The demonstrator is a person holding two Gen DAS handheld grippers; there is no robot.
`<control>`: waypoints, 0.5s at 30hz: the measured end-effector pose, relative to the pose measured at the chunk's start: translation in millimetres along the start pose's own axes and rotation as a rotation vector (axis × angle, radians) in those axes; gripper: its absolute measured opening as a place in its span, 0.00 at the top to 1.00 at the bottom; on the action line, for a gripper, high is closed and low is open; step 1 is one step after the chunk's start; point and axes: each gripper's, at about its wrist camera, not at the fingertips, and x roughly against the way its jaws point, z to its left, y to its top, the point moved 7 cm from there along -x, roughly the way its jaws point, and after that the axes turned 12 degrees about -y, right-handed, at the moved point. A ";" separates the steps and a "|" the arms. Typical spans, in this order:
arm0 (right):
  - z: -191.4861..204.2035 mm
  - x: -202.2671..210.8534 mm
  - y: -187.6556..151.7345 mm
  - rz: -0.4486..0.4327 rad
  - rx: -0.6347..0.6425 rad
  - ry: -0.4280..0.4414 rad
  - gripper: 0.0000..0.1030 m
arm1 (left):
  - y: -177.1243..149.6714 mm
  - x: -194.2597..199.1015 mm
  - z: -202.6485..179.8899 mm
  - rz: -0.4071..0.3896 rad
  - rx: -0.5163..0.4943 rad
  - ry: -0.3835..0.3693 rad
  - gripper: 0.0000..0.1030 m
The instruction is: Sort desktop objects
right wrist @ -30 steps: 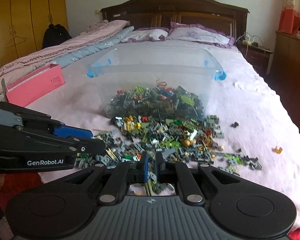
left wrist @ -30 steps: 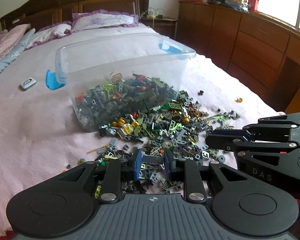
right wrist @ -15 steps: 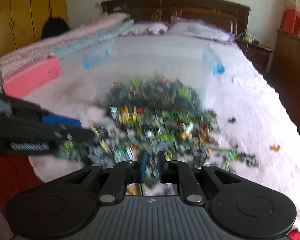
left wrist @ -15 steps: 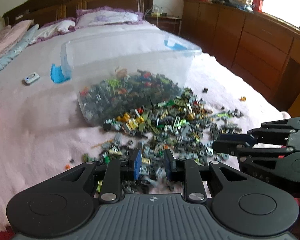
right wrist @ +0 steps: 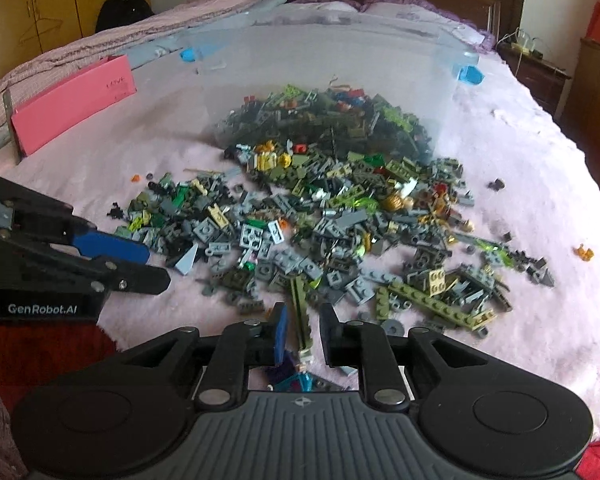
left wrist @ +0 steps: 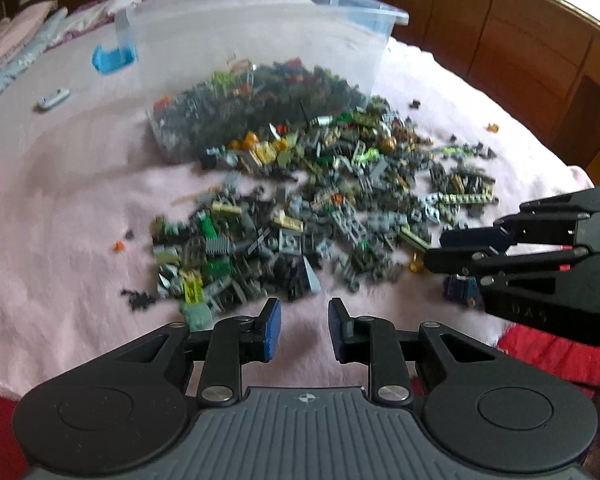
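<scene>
A pile of small building bricks (left wrist: 320,200) (right wrist: 320,232), mostly grey and olive, spills onto the pink blanket from a clear plastic bin (left wrist: 260,40) (right wrist: 320,60) lying on its side. My left gripper (left wrist: 305,322) (right wrist: 156,268) hovers just short of the pile's near edge, open, with only blanket showing between its fingers. My right gripper (right wrist: 303,330) (left wrist: 440,248) is at the pile's right front. Its jaws are opening, and a long olive strip (right wrist: 301,320) stands between them with a gap on each side.
A pink box (right wrist: 72,104) lies far left on the bed, and a small white gadget (left wrist: 52,98) beyond the pile. A purple and teal piece (right wrist: 296,380) sits under my right gripper. Stray bricks (right wrist: 583,252) dot the right side. Wooden cabinets (left wrist: 520,40) line the right wall.
Both grippers have sunk toward the bed and tipped downward, so the pile looks closer. The right jaws have parted from nearly shut; the left jaws keep the same gap.
</scene>
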 end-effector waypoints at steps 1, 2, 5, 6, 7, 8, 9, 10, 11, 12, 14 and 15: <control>0.4 -1.7 -1.0 0.005 -0.001 0.002 0.81 | -0.9 -1.0 -0.3 0.003 -0.002 -0.003 0.74; 0.9 -3.1 -2.0 0.010 -0.002 0.003 0.81 | -1.6 -1.9 -0.6 0.006 -0.004 -0.006 0.73; 1.7 -6.0 -3.8 0.020 -0.004 0.005 0.81 | -3.7 -4.5 -1.6 0.014 -0.009 -0.016 0.65; 1.6 -6.8 -4.5 0.021 -0.006 0.006 0.81 | -4.0 -4.5 -2.5 0.013 -0.011 -0.022 0.61; 1.4 -7.5 -4.9 0.022 -0.008 0.006 0.81 | -4.3 -4.4 -3.5 0.011 -0.013 -0.029 0.59; 1.3 -8.3 -5.4 0.022 -0.010 0.007 0.80 | -4.5 -4.2 -4.7 0.009 -0.015 -0.036 0.53; 1.2 -9.2 -5.8 0.022 -0.014 0.007 0.80 | -4.5 -3.8 -6.1 0.006 -0.016 -0.043 0.49; 1.1 -9.9 -6.1 0.022 -0.017 0.008 0.80 | -3.9 -3.4 -7.7 0.001 -0.016 -0.051 0.49; 0.9 -10.3 -6.4 0.021 -0.020 0.009 0.80 | -3.3 -2.1 -9.6 -0.006 -0.017 -0.065 0.49; 0.5 -10.9 -6.7 0.020 -0.023 0.010 0.80 | -1.8 -1.9 -11.8 -0.012 -0.019 -0.078 0.49; -0.4 -12.0 -7.5 0.017 -0.031 0.013 0.80 | 1.5 -2.8 -17.6 -0.019 -0.037 -0.098 0.49; -1.0 -12.6 -8.0 0.015 -0.036 0.013 0.81 | 3.2 -3.9 -21.5 -0.019 -0.054 -0.104 0.49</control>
